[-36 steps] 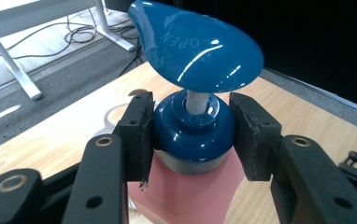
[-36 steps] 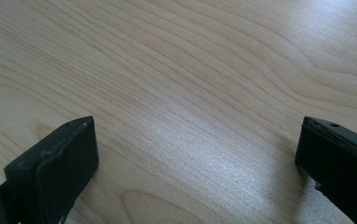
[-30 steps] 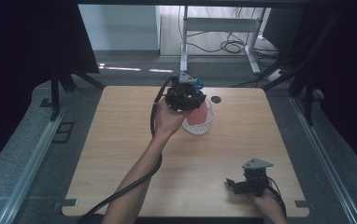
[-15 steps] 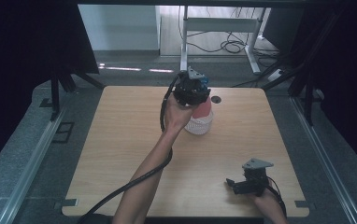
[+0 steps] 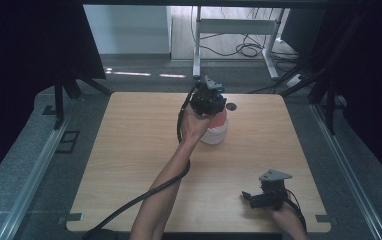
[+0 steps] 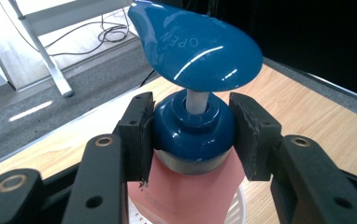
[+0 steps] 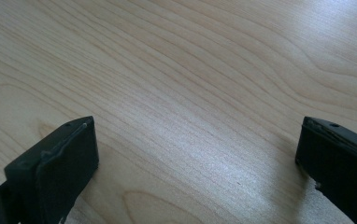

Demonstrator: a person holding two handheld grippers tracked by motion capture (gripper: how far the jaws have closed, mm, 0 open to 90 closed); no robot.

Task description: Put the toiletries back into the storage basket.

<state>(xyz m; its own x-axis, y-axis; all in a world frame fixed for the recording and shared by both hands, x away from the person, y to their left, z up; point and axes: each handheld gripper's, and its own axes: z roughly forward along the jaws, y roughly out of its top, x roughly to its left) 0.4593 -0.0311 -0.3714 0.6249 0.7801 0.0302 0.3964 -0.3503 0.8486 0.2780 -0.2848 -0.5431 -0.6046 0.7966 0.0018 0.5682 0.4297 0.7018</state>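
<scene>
Grip: my left gripper (image 6: 193, 140) clamps the pink pump bottle's glossy blue collar (image 6: 193, 135) | squeeze level, below nozzle | right gripper (image 7: 195, 168) agape, empty.

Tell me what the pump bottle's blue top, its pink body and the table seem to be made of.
Blue pump head: likely glossy moulded plastic, with sharp highlights and raised "OPEN" lettering.
Pink bottle body: probably matte plastic; dull, even surface.
Table: wood or wood-look laminate; printed-looking grain with a soft sheen.

**Clearance: one obstruction in upper centre of tabletop**

The pump bottle (image 5: 216, 125) and left gripper (image 5: 208, 100) stand upper centre of the high view. Table (image 5: 129, 165) lies open at left and centre. Right gripper (image 5: 259, 199) sits lower right, bare wood between its jaws.
</scene>
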